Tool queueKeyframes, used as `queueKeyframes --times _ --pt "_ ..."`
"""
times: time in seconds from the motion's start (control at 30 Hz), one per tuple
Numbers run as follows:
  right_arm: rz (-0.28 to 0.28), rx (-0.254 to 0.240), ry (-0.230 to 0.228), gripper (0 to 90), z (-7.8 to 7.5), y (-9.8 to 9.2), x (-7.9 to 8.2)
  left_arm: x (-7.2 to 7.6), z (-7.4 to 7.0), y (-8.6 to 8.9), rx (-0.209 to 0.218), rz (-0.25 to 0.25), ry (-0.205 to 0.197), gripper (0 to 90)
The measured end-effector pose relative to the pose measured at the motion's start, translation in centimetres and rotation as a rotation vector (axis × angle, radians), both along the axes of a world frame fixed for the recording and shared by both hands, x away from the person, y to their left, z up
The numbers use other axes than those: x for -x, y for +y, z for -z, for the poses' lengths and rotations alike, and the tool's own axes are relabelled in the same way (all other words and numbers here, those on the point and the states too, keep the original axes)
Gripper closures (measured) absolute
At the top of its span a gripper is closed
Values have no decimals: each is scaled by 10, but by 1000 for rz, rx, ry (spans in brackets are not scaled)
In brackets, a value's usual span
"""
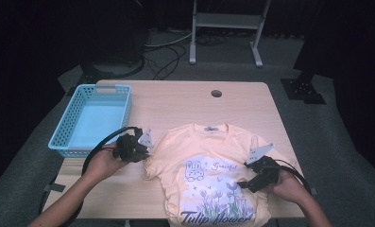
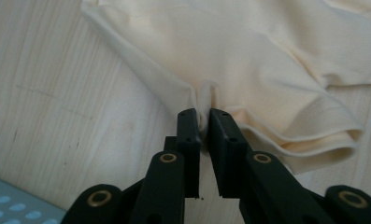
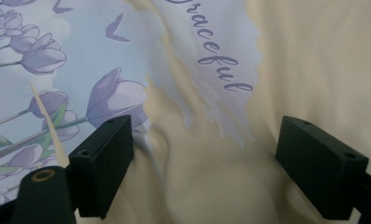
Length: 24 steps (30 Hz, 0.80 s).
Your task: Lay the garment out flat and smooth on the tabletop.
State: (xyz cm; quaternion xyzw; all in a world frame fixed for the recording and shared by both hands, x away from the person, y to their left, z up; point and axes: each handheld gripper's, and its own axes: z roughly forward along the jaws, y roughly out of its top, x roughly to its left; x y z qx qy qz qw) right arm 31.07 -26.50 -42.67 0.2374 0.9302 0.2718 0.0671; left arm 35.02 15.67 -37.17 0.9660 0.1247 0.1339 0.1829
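Left fingers (image 2: pixel 204 123): clamped on a fold of the shirt's (image 1: pixel 213 165) sleeve edge.
Right fingers (image 3: pixel 206 158): wide apart over the shirt's print, apparently just above the cloth.
Shirt: flat on counter (image 1: pixel 175 99), beside basket (image 1: pixel 93 118).

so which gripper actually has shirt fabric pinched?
The left gripper: its fingers are shut on a fold at the T-shirt sleeve edge. The right gripper hangs over the print, fingers wide apart.

light: table bright, surroundings dark | shadows: soft | blur: slight, close-ups
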Motion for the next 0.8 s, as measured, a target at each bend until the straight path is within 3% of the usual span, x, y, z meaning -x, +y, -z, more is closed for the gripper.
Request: queueKeyframes --times 0.17,0.37,0.6,0.8 --pt "-1 1 1 181 0 0 0 0 -6 3 80 -34 26 720" --pt "-3 1 1 180 0 0 0 7 -10 -13 93 -4 3 659" --pt "-12 -8 -7 178 1 -1 0 12 -2 -41 112 69 54 634" --pt "-16 -8 -3 178 1 -1 0 17 7 -66 153 116 122 611"
